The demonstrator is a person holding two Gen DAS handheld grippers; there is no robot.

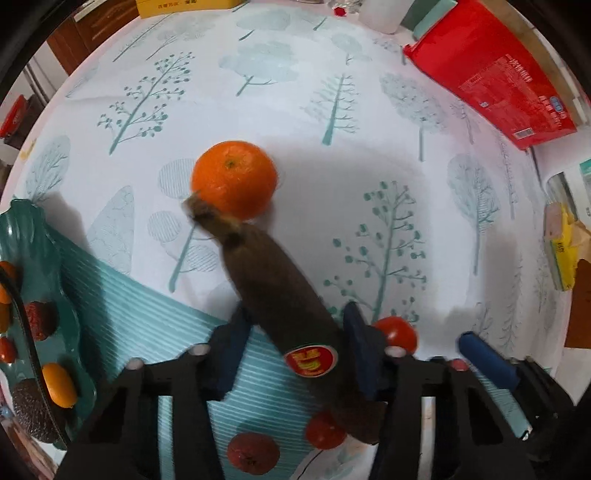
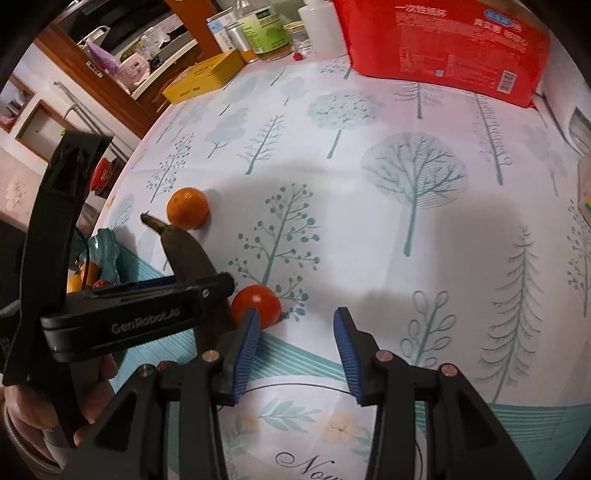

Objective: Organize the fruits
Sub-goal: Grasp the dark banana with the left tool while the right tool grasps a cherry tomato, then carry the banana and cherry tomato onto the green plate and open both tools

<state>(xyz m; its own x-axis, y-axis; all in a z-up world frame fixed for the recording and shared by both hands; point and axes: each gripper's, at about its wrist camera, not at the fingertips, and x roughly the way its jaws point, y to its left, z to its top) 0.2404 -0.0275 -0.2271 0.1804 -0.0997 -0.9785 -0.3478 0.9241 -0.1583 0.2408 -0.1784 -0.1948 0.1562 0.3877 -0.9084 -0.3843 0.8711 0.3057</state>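
My left gripper [image 1: 295, 332] is shut on a dark brown overripe banana [image 1: 273, 291] with a red sticker, held above the table; its stem points at an orange [image 1: 234, 177] on the cloth. In the right wrist view the left gripper [image 2: 207, 291] holds the banana [image 2: 184, 254] near the orange [image 2: 187, 207]. A red tomato [image 2: 256, 304] lies just ahead of my right gripper's left finger; it also shows in the left wrist view [image 1: 397, 332]. My right gripper [image 2: 295, 332] is open and empty. A teal fruit plate [image 1: 70, 317] at the left holds several small fruits.
Two small red fruits [image 1: 325, 430] lie on the cloth below the left gripper. A red box [image 2: 443, 44] stands at the back, with a yellow box [image 2: 203, 75] and bottles [image 2: 266, 29] behind. The table edge runs along the left.
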